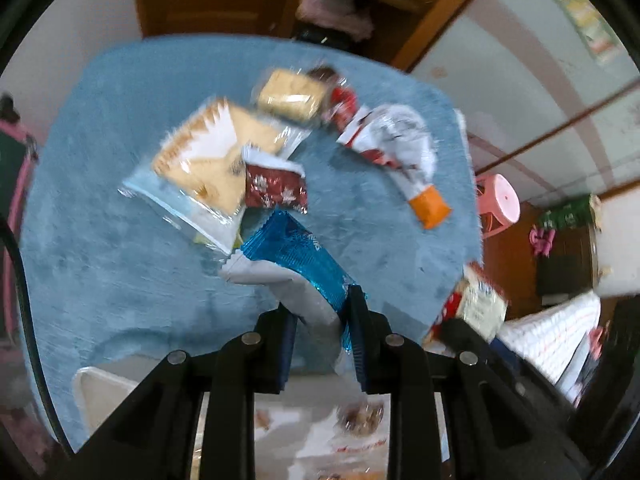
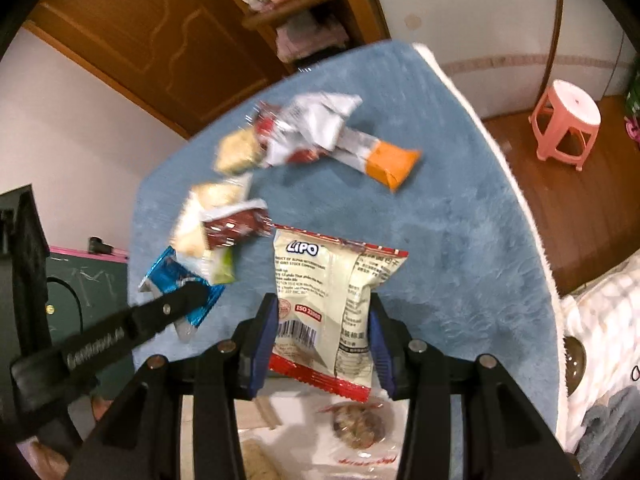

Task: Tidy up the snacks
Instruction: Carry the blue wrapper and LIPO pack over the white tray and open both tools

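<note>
My left gripper (image 1: 322, 312) is shut on a blue and white foil packet (image 1: 294, 258), lifted above the blue mat (image 1: 104, 200). In the right wrist view the same blue packet (image 2: 176, 276) hangs from the left gripper's black fingers (image 2: 176, 304). My right gripper (image 2: 322, 320) is shut on a cream and red Lipo snack bag (image 2: 328, 300), held above the mat (image 2: 460, 240). Loose snacks lie on the mat: cracker packs (image 1: 208, 160), a dark red packet (image 1: 276, 188), a white and red wrapper (image 1: 384, 136) and an orange-ended bar (image 1: 430, 204).
A white tray (image 2: 320, 440) with a round biscuit pack (image 2: 360, 424) sits below both grippers. Off the mat's right edge stands a pink stool (image 2: 566, 128) on a wooden floor. A wooden door (image 2: 140, 28) and shelves are behind the mat.
</note>
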A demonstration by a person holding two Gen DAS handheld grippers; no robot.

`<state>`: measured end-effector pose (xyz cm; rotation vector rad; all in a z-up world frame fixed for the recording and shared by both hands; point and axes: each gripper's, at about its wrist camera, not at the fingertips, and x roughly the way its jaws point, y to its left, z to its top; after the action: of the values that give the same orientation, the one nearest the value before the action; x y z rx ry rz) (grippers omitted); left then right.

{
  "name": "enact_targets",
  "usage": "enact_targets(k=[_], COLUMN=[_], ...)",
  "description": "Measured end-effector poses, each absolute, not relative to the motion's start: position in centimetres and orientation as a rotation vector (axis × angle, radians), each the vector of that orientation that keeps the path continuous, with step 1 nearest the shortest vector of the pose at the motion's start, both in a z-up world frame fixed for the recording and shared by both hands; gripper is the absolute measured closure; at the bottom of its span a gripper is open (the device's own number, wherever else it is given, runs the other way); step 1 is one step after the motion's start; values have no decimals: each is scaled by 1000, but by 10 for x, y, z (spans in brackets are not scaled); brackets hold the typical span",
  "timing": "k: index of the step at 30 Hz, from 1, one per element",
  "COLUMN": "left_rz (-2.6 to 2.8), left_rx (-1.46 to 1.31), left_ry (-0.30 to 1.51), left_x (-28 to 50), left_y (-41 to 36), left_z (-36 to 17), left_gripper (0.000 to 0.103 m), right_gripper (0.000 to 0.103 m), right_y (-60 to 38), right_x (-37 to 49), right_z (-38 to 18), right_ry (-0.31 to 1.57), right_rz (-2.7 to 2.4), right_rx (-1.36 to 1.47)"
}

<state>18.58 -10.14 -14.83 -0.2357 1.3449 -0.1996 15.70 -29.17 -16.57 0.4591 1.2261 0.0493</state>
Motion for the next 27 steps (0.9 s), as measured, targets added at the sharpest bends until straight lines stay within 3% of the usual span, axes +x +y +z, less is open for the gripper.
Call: enact_targets(k=[16,27], left_rz=[-218,-262], left_rx=[46,198], left_ry=[1039,990], left_x=[95,36], left_y=[-25,-19], left_z=[-43,-45], left_gripper=[80,80], right_gripper=[59,59], right_y=[-230,-204], right_x=[68,18], right_z=[-59,-58], right_ry=[1078,1091], right_rz=[127,79], right_rx=[319,216])
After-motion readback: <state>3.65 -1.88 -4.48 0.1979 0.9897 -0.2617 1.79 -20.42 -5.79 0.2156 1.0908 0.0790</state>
